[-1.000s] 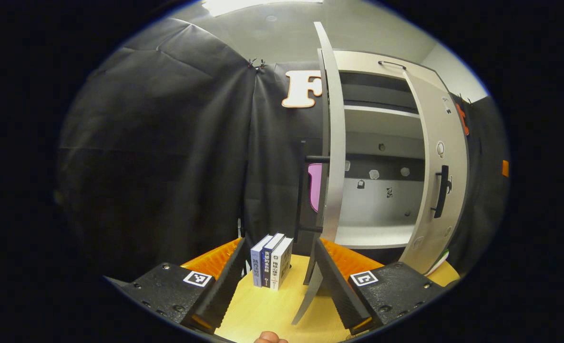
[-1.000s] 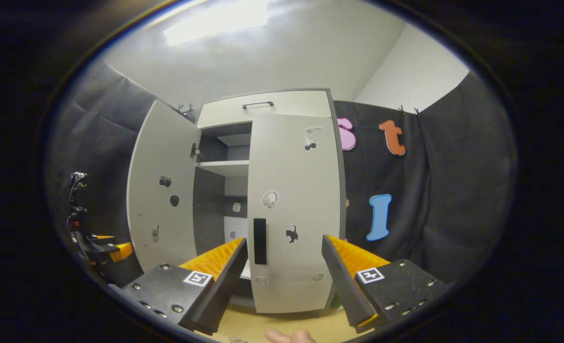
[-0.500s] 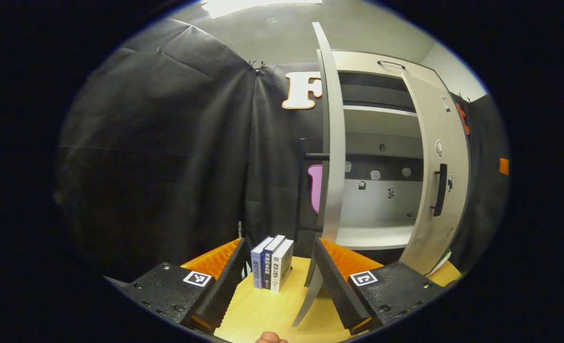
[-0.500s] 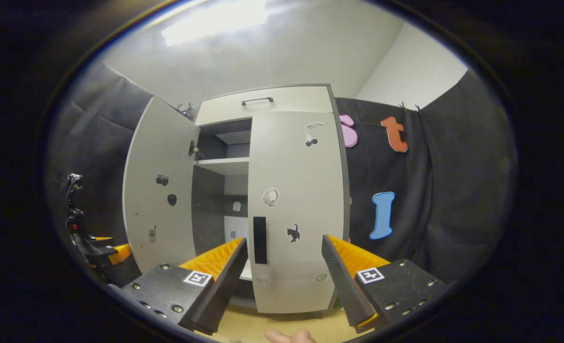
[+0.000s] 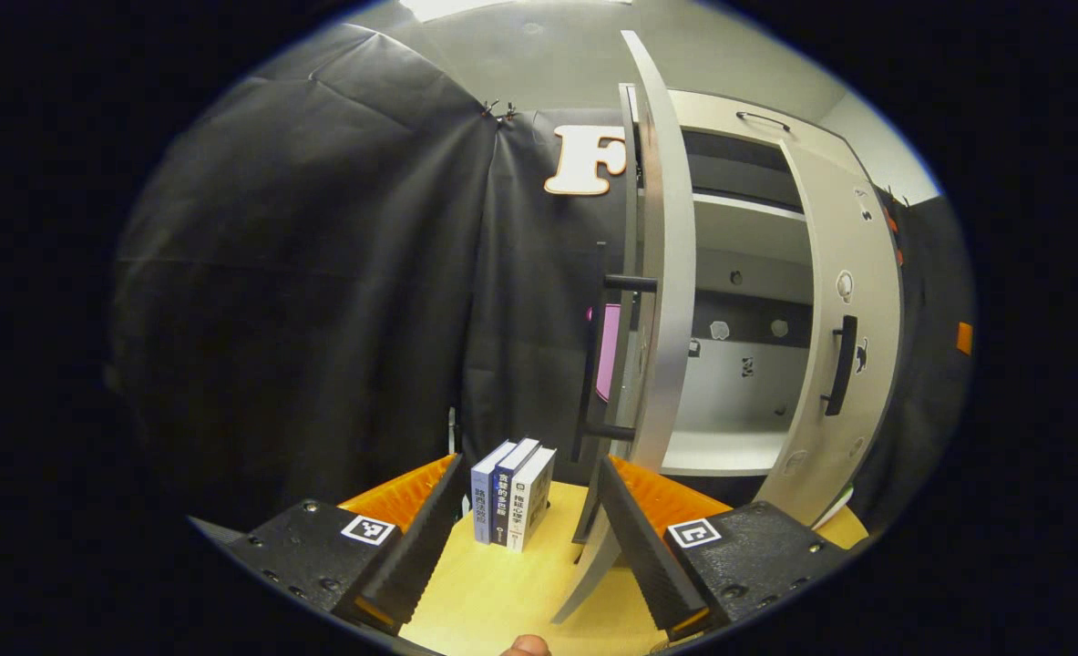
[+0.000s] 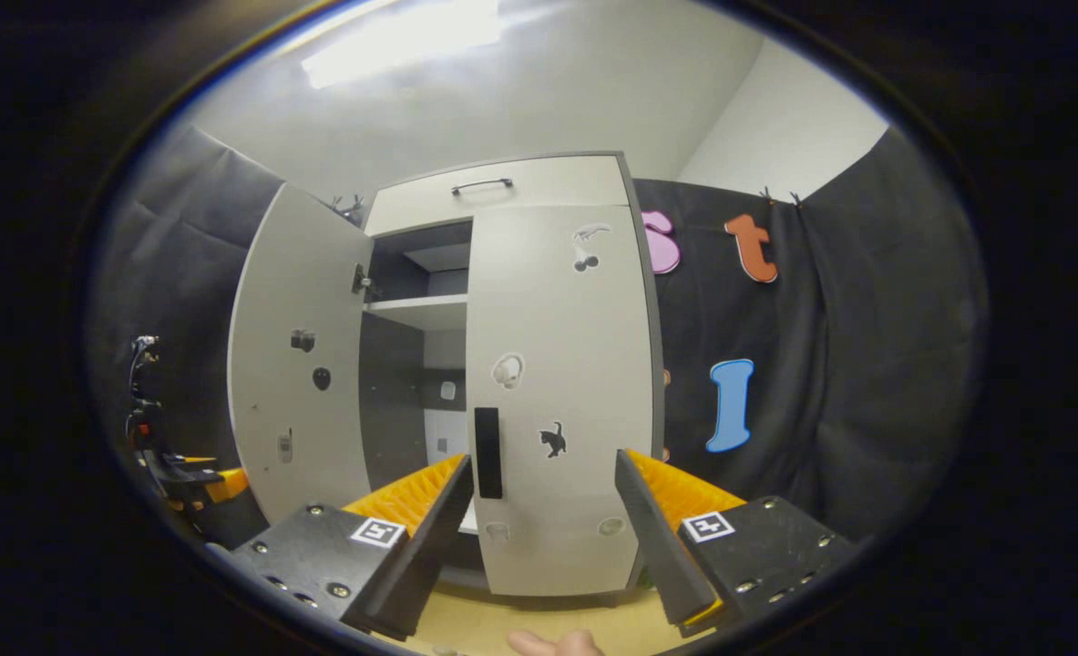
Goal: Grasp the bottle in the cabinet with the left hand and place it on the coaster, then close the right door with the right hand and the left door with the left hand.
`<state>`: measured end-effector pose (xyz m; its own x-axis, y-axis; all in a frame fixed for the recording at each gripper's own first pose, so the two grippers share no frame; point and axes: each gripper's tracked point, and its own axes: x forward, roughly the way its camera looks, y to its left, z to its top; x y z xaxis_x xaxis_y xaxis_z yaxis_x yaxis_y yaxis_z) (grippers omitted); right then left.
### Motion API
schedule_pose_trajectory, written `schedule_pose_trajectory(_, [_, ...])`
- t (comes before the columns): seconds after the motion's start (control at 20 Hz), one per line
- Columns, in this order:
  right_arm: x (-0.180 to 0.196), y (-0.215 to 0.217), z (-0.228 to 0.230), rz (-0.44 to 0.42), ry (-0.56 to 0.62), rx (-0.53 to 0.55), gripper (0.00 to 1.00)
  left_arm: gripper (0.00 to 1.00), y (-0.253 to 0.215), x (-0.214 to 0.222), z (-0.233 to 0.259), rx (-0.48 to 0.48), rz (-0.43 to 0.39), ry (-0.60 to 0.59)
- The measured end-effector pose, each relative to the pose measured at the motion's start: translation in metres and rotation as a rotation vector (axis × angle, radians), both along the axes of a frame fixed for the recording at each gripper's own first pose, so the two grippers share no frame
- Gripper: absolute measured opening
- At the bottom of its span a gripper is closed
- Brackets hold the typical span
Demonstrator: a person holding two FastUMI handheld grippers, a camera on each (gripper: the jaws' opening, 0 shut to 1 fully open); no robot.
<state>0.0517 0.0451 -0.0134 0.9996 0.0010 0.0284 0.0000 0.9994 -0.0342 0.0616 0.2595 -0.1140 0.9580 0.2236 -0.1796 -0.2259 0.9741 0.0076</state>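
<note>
The right door point(image 6: 557, 392) looks shut or nearly so; the left door point(image 5: 662, 301) stands wide open, edge-on at frame centre. The left claw point(image 5: 529, 538) gapes empty just beside that edge, above the table point(image 5: 511, 592). To close it well, it should press the door's outer face near the handle point(image 5: 593, 355) and sweep steadily. The right claw point(image 6: 543, 533) is also spread, empty. The cabinet point(image 5: 739, 364) shelves look bare; 3 books point(image 5: 511, 492) stand lower centre. The bottle's whereabouts can't be told.
</note>
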Motion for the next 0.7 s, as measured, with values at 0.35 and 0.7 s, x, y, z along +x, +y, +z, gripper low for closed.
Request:
schedule_pose_trajectory(0.35, [-0.005, 0.000, 0.003, 0.009, -0.006, 0.005, 0.95, 0.92, -0.043, 0.003, -0.002, -0.024, -0.093, -0.001])
schedule_pose_trajectory(0.7, [-0.016, -0.014, 0.006, -0.014, -0.010, -0.011, 0.95, 0.92, -0.099, 0.018, -0.008, -0.047, -0.199, 0.005])
